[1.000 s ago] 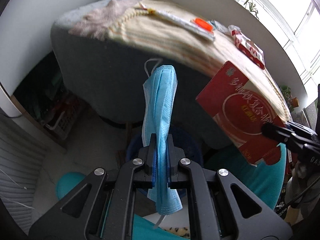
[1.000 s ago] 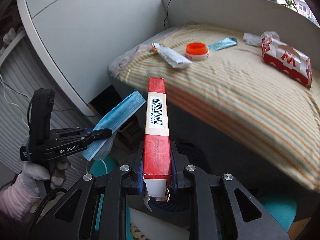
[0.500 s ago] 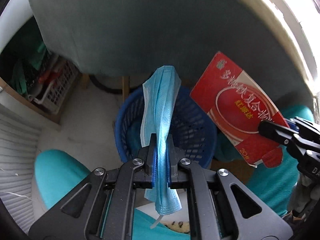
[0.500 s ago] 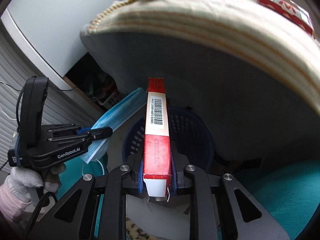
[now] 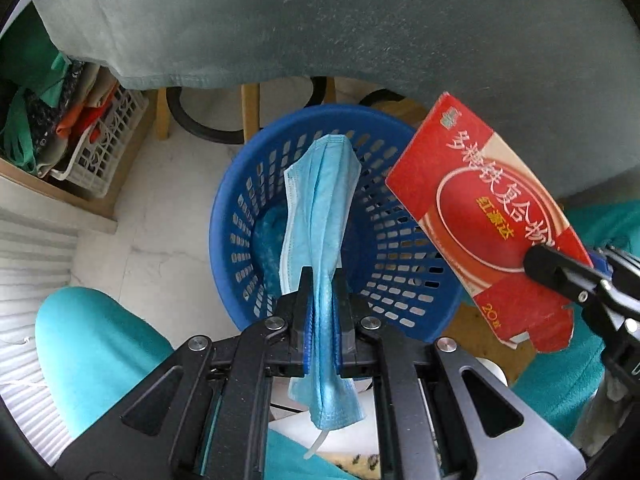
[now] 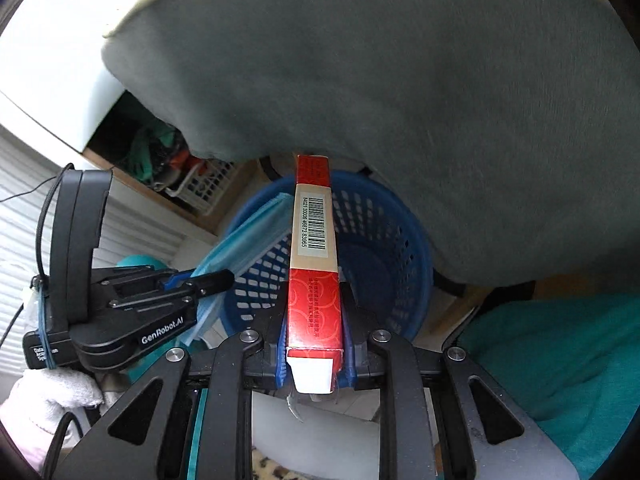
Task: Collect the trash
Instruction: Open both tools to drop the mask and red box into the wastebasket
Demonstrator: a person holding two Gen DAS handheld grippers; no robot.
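blue slotted plastic basket [image 5: 400, 276] sits open under grey cloth edge [image 5: 320, 32]; left gripper [image 5: 323, 300] clamps light-blue face mask [image 5: 316, 216], right gripper [image 6: 314, 320] clamps red cardboard box [image 6: 314, 276].

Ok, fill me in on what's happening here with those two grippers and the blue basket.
A person is collecting trash with a gripper in each hand. The left gripper is shut on a blue face mask, and the right gripper is shut on a red box. Both are held above the open blue basket on the floor, beside a cloth-draped table. Nothing has been let go yet; the basket already seems to hold something blue at the bottom.
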